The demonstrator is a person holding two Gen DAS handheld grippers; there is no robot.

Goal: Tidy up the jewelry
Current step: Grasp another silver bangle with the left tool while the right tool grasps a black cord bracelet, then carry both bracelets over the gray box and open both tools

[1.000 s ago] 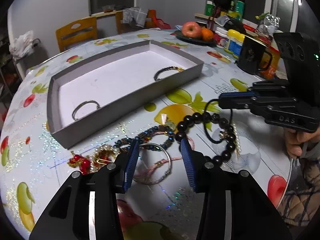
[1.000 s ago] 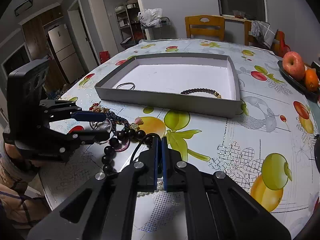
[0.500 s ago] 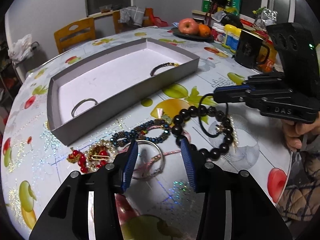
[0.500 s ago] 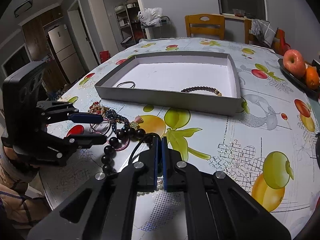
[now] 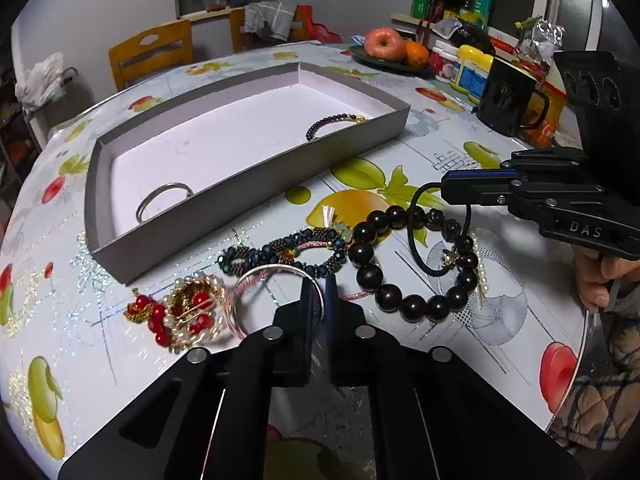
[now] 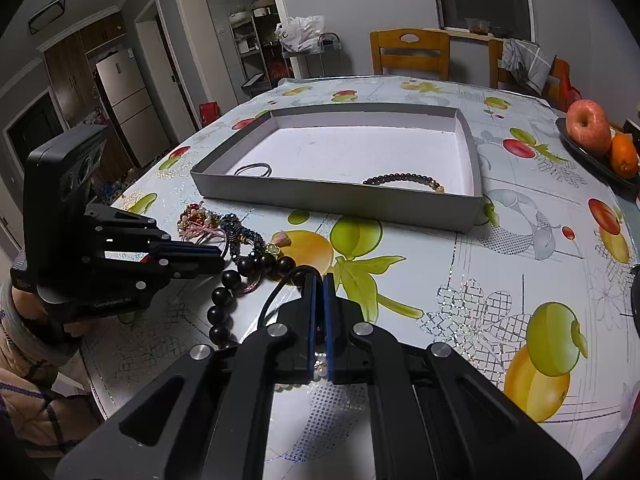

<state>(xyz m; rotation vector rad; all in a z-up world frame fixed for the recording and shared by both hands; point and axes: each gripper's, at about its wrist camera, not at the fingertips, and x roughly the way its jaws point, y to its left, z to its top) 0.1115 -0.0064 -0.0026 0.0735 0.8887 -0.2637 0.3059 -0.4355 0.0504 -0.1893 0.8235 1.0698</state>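
Observation:
A grey tray [image 5: 256, 176] [image 6: 340, 204] holds a silver ring [image 5: 164, 200] and a dark bead bracelet [image 5: 332, 124] [image 6: 404, 179]. In front of it lies a jewelry pile: a silver bangle [image 5: 276, 270], a blue bead bracelet [image 5: 280, 250], a large black bead bracelet [image 5: 404, 304] and a red and pearl piece [image 5: 184, 312]. My left gripper [image 5: 319, 280] is shut on the silver bangle's rim. My right gripper [image 6: 319, 278] [image 5: 444, 190] is shut on a thin black cord loop [image 5: 414, 240] [image 6: 276, 292].
A fruit plate with an apple [image 5: 384, 44] [image 6: 588, 128] and an orange stands at the table's far side. A black mug [image 5: 508, 100] and jars stand near it. Wooden chairs [image 6: 412, 54] stand behind the table. The table edge runs close below the pile.
My left gripper has shut, from wide open over the pile to closed on the silver bangle. The right gripper stays shut on the black cord loop, hardly moved.

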